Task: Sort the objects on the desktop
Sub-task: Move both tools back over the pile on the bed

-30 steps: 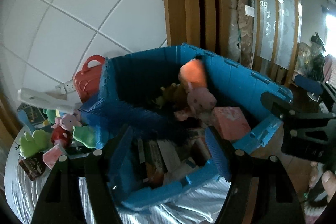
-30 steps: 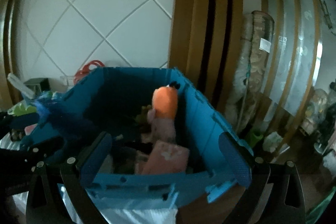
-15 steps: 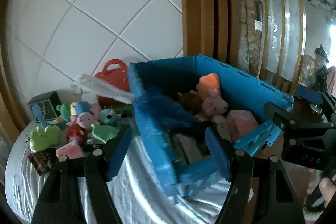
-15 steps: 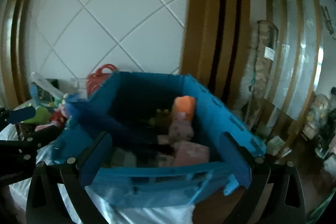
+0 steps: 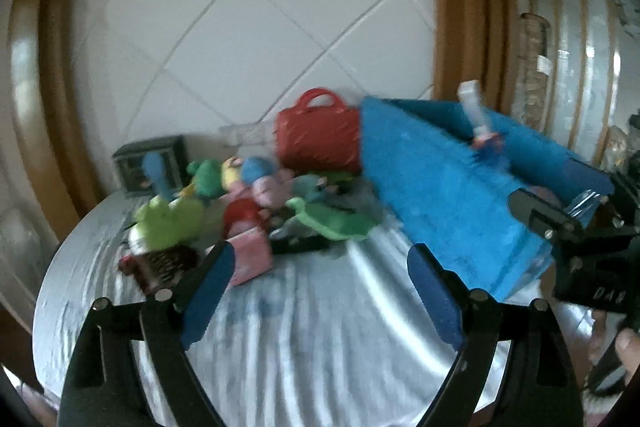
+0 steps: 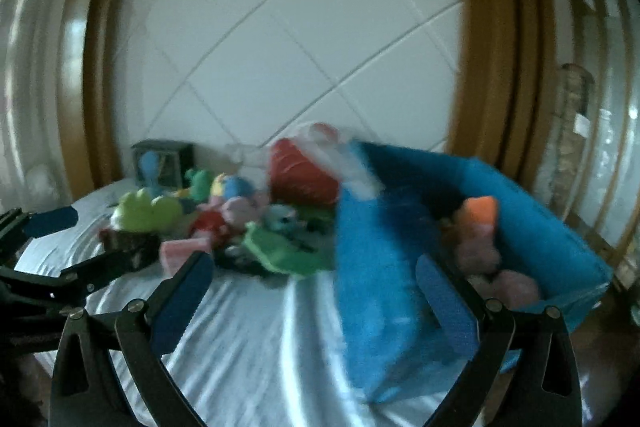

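Left gripper (image 5: 320, 279) jaws were opening, empty, over the silver cloth (image 5: 304, 327). Right gripper (image 6: 316, 291) stood wide, empty, beside the blue crate (image 6: 376, 267).

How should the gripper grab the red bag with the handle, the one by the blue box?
Probably by the looped handle on top of the red bag, coming down from above. The bag stands upright with the handle sticking up clear, while the blue box crowds one side and plush toys crowd its front. The left gripper, jaws opening and empty, could close across the thin loop.
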